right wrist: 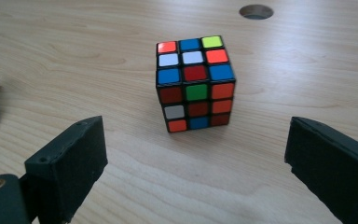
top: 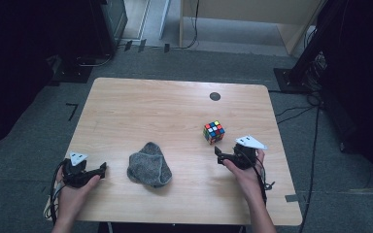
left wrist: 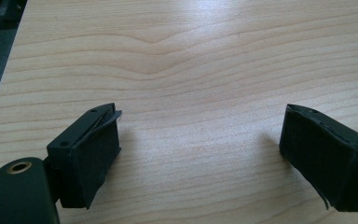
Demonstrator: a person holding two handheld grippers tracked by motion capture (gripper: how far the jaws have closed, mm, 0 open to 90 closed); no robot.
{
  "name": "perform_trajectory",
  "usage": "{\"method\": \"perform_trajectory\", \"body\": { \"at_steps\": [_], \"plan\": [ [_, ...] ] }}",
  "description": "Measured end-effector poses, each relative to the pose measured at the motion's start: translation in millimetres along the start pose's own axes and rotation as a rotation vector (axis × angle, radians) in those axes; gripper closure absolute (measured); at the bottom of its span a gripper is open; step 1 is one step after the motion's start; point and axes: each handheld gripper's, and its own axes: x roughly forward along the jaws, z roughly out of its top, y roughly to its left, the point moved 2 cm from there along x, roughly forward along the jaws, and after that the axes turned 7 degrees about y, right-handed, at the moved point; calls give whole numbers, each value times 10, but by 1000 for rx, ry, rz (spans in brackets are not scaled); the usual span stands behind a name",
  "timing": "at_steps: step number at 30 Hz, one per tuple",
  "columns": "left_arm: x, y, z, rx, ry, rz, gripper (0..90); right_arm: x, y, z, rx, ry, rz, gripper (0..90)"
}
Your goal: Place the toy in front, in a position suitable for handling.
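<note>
Right claw (right wrist: 196, 163) wide open, empty; cube (right wrist: 195, 84) stands dead ahead, centre frame, just beyond its jaws. Left claw (left wrist: 200, 154) open, empty, well apart.

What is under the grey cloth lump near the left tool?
The grey cloth lies bunched in a mound on the table. Bare wood shows all around it; whatever sits beneath the mound is covered and cannot be seen.
</note>
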Motion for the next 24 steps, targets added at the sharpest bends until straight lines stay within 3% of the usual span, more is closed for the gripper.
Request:
{"method": "perform_trajectory", "body": {
  "at_steps": [3,9,14,18,20,24],
  "plan": [
    [-1,-1,-1,-1,0,1,120,150,27,30,-19,19,-11,56],
    [-1,-1,0,0,0,1,120,406,-23,80,5,32,-10,58],
    [1,-1,1,0,-1,0,120,572,-35,110,-7,36,-5,67],
    [0,-1,1,1,0,0,121,683,-41,82,-27,49,-49,127],
    [1,-2,1,-1,-1,0,121,677,-54,110,-28,13,-81,150],
    [0,-1,1,1,1,0,121,766,-60,148,-47,59,-74,153]
  ]
}}
